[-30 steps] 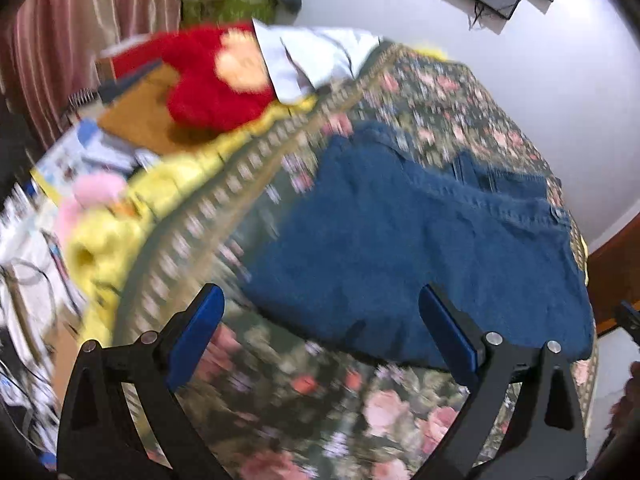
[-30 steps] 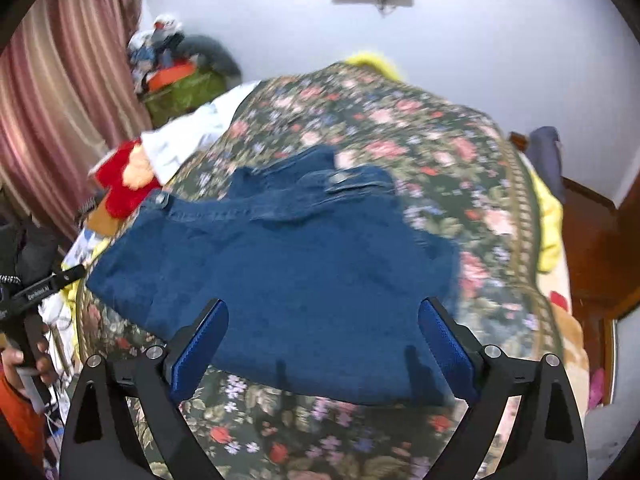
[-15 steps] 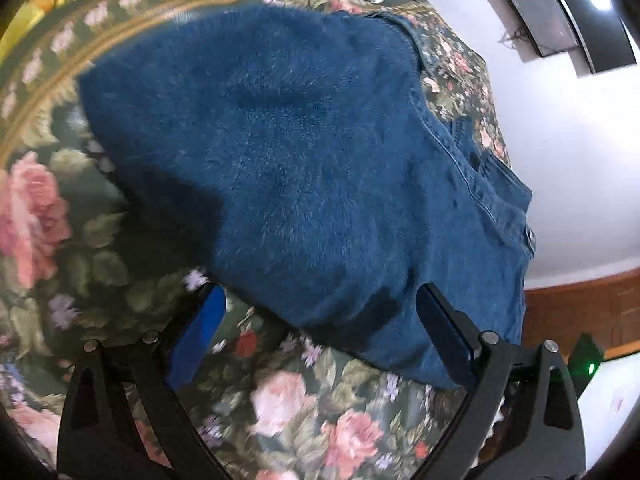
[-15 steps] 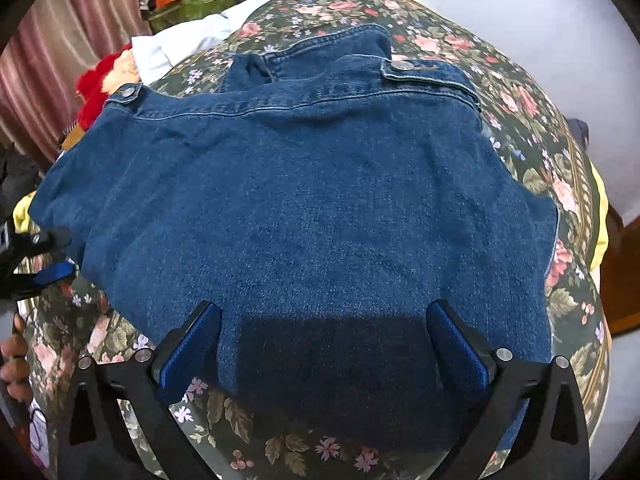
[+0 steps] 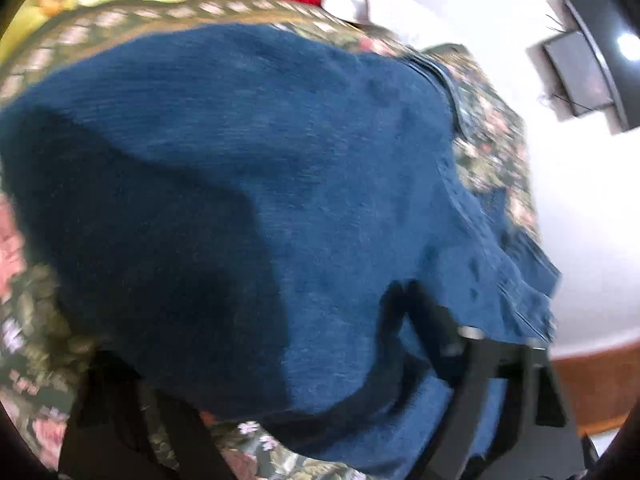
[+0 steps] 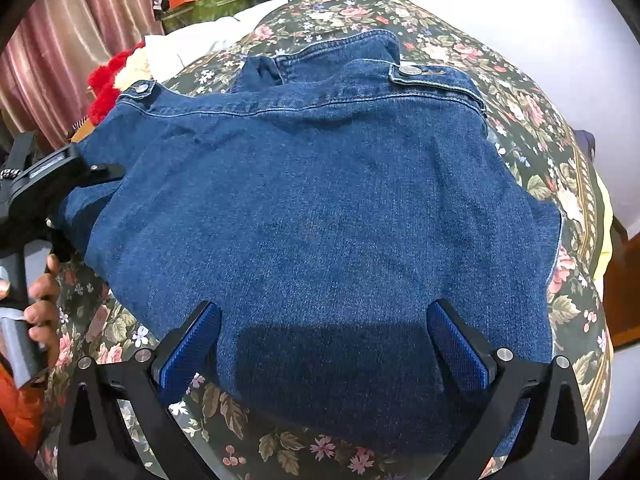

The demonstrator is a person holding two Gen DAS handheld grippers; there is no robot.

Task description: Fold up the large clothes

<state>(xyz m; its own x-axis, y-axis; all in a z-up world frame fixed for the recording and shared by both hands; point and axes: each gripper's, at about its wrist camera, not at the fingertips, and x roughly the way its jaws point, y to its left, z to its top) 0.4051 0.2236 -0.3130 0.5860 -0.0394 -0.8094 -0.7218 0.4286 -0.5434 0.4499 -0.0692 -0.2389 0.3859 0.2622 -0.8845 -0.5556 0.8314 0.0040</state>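
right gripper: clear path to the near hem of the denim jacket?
Probably yes. The right gripper is open, its fingers straddling the jacket near the hem, with nothing lying on the denim there. The left gripper is off at the jacket's left edge, out of the way.

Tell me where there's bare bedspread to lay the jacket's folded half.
Bare bedspread lies beyond the jacket collar toward the wall, along its right side, and in a strip under the right gripper. The left side is crowded: left gripper, red plush, white cloth.
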